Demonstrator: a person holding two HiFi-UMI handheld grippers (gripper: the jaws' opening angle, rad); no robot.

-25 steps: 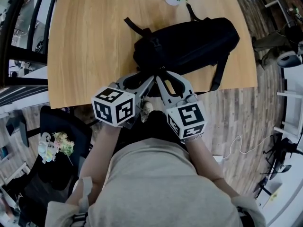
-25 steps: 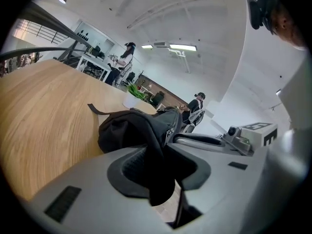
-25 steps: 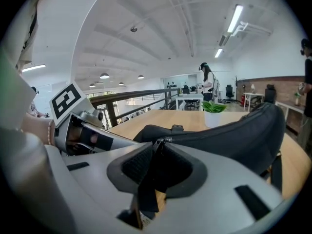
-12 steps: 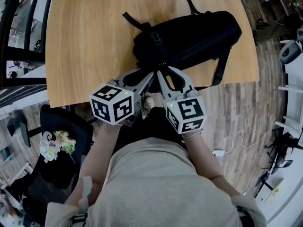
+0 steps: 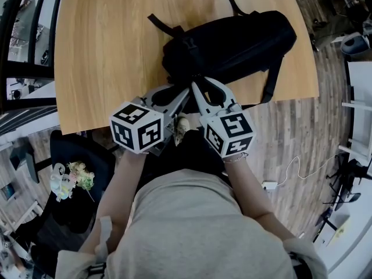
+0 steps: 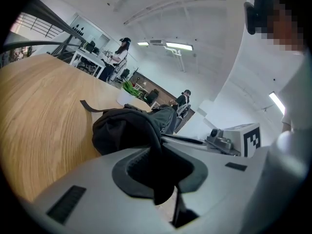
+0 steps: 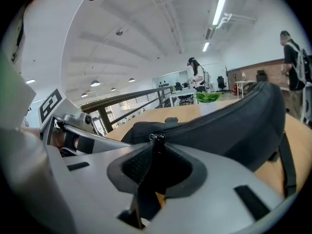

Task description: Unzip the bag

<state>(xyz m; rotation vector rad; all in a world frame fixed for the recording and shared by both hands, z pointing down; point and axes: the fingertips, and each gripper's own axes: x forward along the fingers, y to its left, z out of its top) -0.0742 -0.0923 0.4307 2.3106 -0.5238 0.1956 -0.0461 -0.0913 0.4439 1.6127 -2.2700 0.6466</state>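
— Where's the bag (image 5: 232,42)?
— Lying on the desk (image 5: 99,51), by the near edge (one strap (image 5: 268,86) hangs over it).
— And the left hand-held gripper (image 6: 157,155)?
— Its jaws have just been closing and now pinch a fold of the bag's black cloth.
— The right hand-held gripper (image 7: 153,152)?
— Clamped on the zip pull (image 7: 156,139), just beside the left one.

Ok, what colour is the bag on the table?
The bag is black all over; the head view shows it best.
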